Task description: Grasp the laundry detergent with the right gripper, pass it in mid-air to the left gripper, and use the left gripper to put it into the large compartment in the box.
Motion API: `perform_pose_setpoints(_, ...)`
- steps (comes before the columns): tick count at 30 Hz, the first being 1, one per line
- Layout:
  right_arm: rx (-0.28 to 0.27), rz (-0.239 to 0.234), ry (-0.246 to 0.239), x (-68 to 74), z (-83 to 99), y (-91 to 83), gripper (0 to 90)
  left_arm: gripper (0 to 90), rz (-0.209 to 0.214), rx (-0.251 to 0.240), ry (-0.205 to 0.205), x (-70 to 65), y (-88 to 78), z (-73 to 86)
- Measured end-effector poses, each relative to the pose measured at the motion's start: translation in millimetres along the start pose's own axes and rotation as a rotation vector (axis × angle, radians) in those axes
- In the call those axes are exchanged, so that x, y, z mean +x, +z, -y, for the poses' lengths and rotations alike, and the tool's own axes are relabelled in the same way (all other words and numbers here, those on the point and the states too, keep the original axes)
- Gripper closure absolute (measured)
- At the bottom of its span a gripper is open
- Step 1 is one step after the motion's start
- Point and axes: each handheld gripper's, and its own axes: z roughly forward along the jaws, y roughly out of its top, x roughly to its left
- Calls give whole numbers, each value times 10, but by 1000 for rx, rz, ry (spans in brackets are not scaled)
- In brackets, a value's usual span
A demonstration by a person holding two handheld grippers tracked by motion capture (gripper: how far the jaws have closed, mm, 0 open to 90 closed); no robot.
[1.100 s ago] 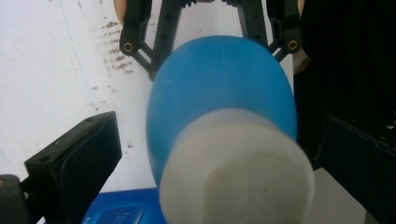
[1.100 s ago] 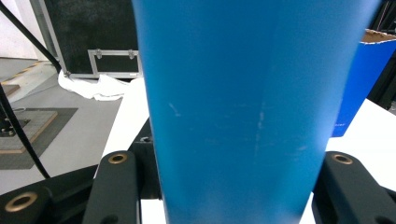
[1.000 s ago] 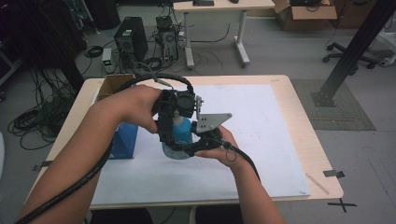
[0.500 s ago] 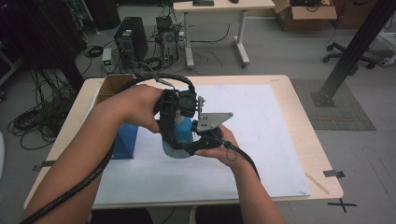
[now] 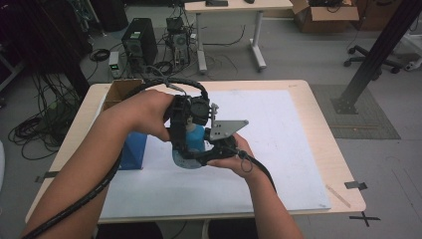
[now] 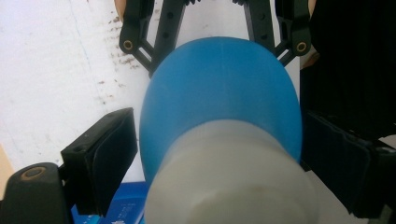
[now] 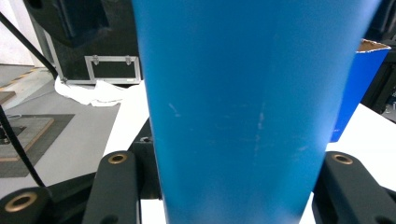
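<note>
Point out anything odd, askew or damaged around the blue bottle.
Nothing is spilled or broken. The blue bottle has faint pale scuffs on its side, and the white mat shows brown speckled stains. The blue box stands upright beside it.

Bare forearms carry two black grippers, the left gripper (image 5: 185, 130) trailing a thick black cable (image 5: 89, 191), the right gripper (image 5: 219, 147) topped by a grey three-cornered plate (image 5: 226, 128), brass-coloured pivot pins at their jaws.

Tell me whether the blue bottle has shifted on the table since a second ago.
No. In the high view the blue bottle sits at the same spot beside the blue box, clamped by the right gripper.
</note>
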Motion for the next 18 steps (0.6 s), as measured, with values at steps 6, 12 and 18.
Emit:
perform_pose_setpoints(6, -2, -2, -2, 1, -8, 10, 461, 156, -5, 12, -2, 2, 9, -6)
perform_pose_setpoints(12, -4, 0, 2, 0, -18, 2, 461, 178, -28, 16, 0, -4, -8, -16)
perform_pose_setpoints(18, -8, 0, 4, 2, -26, -8, 461, 214, -35, 26, 12, -22, -13, -37)
